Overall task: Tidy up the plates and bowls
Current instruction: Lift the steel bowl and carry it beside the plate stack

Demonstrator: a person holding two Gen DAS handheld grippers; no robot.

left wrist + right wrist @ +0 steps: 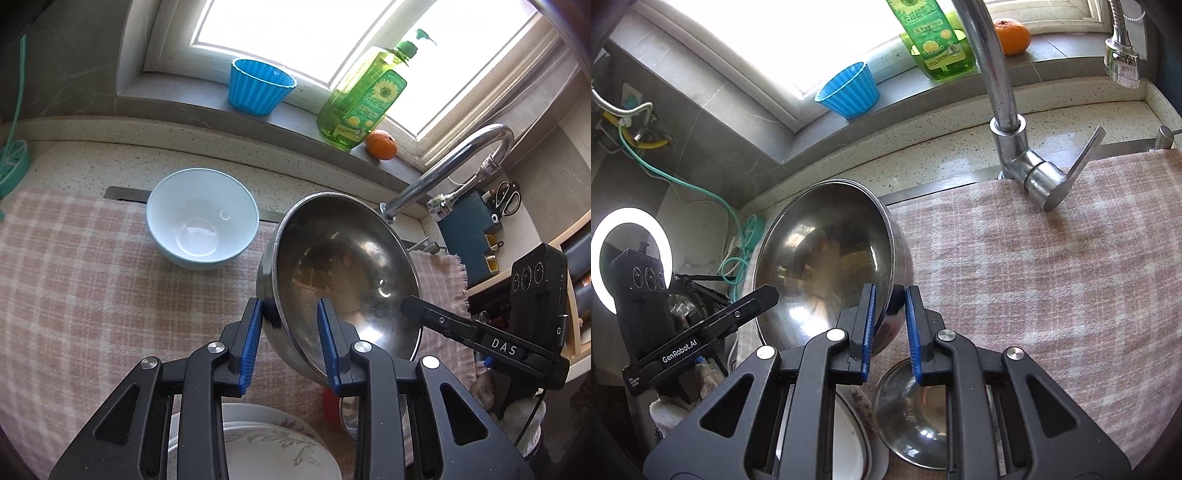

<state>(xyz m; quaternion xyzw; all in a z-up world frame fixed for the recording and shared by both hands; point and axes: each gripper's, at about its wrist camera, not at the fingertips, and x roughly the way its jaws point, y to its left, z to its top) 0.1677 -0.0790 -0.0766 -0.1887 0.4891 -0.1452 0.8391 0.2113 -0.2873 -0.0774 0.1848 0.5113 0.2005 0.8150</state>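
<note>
A large steel bowl (343,266) hangs tilted above the checked cloth (92,295), held between both grippers. My left gripper (290,306) is shut on its near-left rim, one blue pad outside the wall and one inside. My right gripper (891,291) is shut on the opposite rim of the same steel bowl (827,266). Each view shows the other gripper's black finger at the far rim. A white bowl (202,218) stands upright on the cloth at the back left. Below the grippers lie flowered plates (266,443) and a small steel bowl (912,417).
A tap (1001,92) with its lever (1071,173) rises behind the cloth (1052,277). On the window sill stand a blue cup (258,86), a green soap bottle (364,99) and an orange (381,144). A ring light (631,258) glows at the left.
</note>
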